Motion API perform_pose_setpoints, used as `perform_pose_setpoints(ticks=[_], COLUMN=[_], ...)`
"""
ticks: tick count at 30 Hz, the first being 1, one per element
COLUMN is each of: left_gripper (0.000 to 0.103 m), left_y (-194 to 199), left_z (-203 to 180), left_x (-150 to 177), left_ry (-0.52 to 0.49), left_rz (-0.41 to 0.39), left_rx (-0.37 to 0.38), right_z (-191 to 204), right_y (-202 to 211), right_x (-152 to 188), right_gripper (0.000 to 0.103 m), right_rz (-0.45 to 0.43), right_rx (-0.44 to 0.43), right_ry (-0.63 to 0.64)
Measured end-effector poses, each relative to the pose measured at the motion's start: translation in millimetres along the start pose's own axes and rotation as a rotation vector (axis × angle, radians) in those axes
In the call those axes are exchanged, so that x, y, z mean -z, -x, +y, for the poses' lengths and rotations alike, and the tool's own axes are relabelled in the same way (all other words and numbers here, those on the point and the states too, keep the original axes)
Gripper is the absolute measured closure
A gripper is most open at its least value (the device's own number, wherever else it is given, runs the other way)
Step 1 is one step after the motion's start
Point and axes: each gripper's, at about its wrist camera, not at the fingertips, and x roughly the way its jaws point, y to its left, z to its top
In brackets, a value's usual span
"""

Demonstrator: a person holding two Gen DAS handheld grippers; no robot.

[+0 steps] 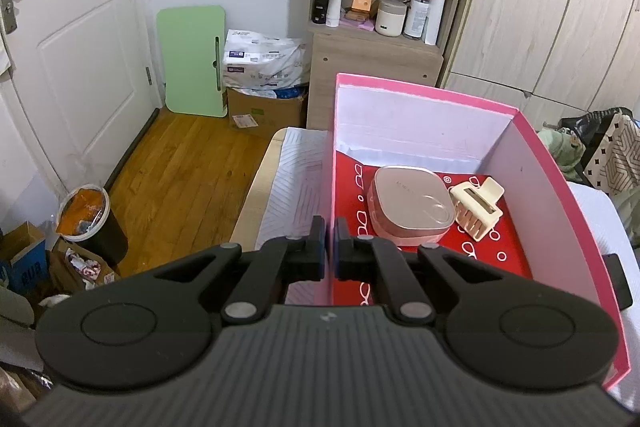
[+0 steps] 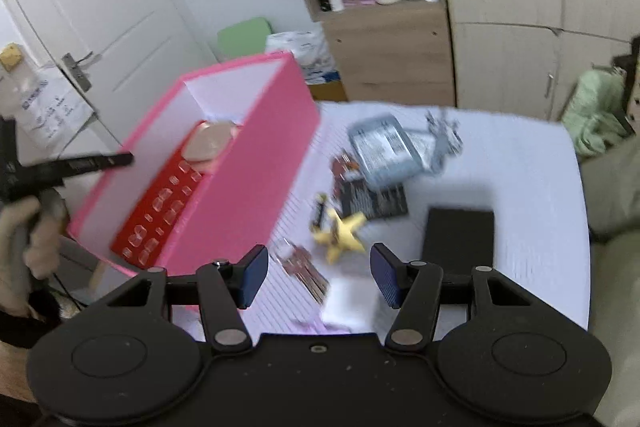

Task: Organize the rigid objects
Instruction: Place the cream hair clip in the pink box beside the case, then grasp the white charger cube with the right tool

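Note:
My left gripper [image 1: 329,247] is shut on the left wall of the open pink box [image 1: 540,187], which stands on the white-covered table. On the box's red floor lie a rounded pink case [image 1: 408,203] and a cream hair claw [image 1: 476,207]. In the blurred right wrist view, my right gripper [image 2: 319,277] hangs open over the table to the right of the pink box [image 2: 248,187], with nothing between its fingers. Just beyond it lie a yellow star [image 2: 344,235] and a bunch of keys [image 2: 300,267]. The left gripper's finger [image 2: 100,161] shows on the box's far wall.
On the table [image 2: 520,167] also lie a grey packet [image 2: 384,147], a black card [image 2: 372,199], a black box [image 2: 460,239] and a small white item [image 2: 348,303]. A gloved hand [image 2: 24,239] holds the left gripper. Shelves [image 1: 384,7], wardrobes and a door stand behind.

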Motion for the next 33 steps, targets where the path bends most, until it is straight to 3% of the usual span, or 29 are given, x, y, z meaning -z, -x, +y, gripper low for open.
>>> perform_pose_setpoints(ticks=[6,11,18,22,25,28,33], left_gripper=[0.100,0.100,0.100,0.100,0.100,0.100,0.100], left_y=[0.5,1.2,0.3,0.3,0.1,-0.1,-0.1], left_z=[-1.5,-2.9,-4.1,-4.2,-3.7,-3.9,-3.9], left_x=[0.1,0.6,0.8,0.9,1.2,1.5,1.8], left_ry=[-0.007,-0.012,-0.008,-0.008,-0.007,-0.007,-0.007], left_rz=[0.007,0.015,0.019,0.021,0.021,0.022,0.022], left_rx=[-0.008,-0.014,-0.022,-0.022,-0.022,-0.022,-0.021], right_z=[2.2,8.2,8.3,9.5,4.9,8.7,8.9], right_y=[-13.9,-18.5,-40.1,-52.7,-52.0,-53.5,-51.6], right_x=[41.6,50.9,51.6,47.1,42.5,43.2,43.3], right_gripper=[0.041,0.041,0.042,0.042,0.043,0.058,0.058], right_rz=[-0.025,-0.095,-0.064,-0.027,-0.032,-0.037,-0.042], right_rx=[0.066,0.095,0.136,0.223,0.199,0.192,0.178], right_ry=[0.032,0.074,0.084,0.075,0.027,0.064,0.057])
